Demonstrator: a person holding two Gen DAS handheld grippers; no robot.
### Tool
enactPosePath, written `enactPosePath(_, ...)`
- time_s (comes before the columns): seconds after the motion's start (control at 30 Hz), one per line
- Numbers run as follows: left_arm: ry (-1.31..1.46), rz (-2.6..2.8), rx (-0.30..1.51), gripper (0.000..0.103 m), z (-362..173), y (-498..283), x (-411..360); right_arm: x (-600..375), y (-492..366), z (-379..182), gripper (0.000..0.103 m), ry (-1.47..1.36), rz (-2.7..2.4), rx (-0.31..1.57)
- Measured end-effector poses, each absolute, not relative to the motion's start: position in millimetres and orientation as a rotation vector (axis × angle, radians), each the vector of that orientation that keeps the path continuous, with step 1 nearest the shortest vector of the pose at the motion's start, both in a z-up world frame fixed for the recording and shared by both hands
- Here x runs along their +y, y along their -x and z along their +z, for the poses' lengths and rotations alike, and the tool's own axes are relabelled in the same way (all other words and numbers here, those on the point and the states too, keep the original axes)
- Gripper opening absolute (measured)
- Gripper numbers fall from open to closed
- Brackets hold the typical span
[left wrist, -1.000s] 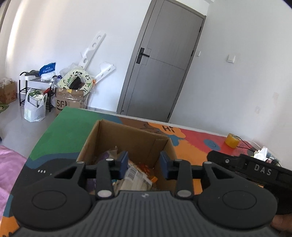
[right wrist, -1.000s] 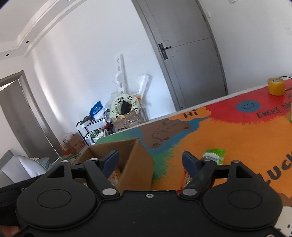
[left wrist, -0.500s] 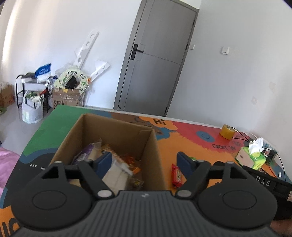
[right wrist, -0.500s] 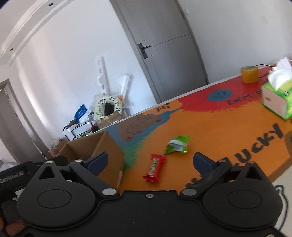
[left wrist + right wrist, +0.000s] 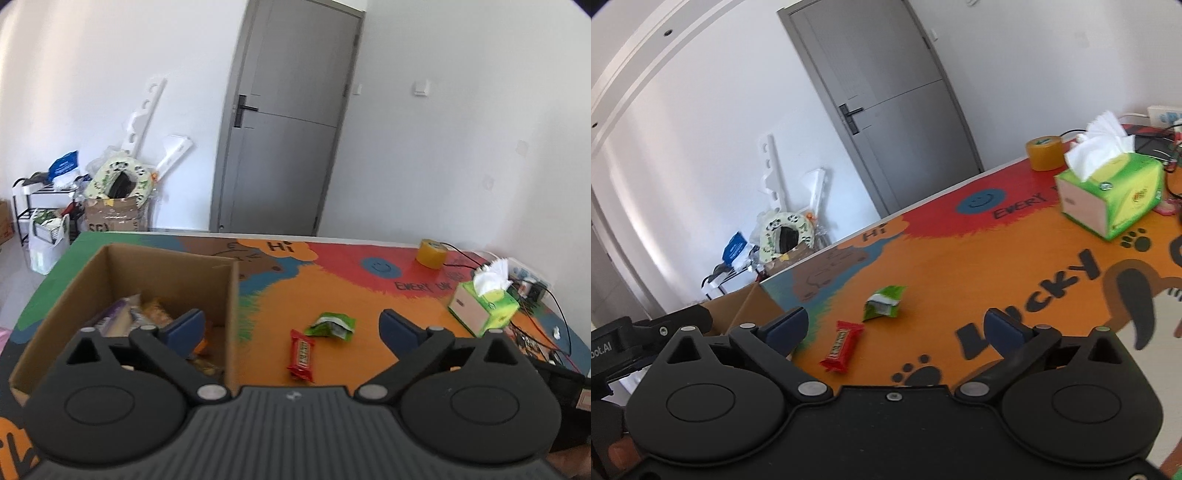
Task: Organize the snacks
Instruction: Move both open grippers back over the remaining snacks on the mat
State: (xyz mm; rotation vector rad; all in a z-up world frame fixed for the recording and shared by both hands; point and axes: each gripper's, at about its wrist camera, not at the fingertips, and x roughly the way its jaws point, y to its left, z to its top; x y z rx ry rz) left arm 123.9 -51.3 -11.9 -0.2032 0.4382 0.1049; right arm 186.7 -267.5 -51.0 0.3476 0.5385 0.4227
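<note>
Box (image 5: 232, 306) now leftward, snacks half-hidden

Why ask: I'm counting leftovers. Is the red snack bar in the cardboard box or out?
Out: the red snack bar lies on the tabletop beside the cardboard box.

The worktop (image 5: 1015, 266) is showing "Hi" (image 5: 279, 246) on its orange patch, "EVERY" (image 5: 1019, 209) in black on its red patch, and "LUCKY" (image 5: 1034, 306) in big black letters on its orange field. The left gripper's body (image 5: 613, 343) is showing white letters ending in "bot.AI". The red snack bar (image 5: 841, 345) is carrying wrapper print too blurred to read.
</note>
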Motion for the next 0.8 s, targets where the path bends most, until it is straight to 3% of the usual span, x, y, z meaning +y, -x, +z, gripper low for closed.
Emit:
enactPosePath(0.43,0.179,0.074,0.439,0.097,-23,-145,-87,-298,-202,-64,0.103,-0.393,0.428,0.548)
enactPosePath(0.8,0.184,0.11,0.524,0.061,-45,-183,-96,-301,-235,-73,0.102,-0.463,0.469,0.589)
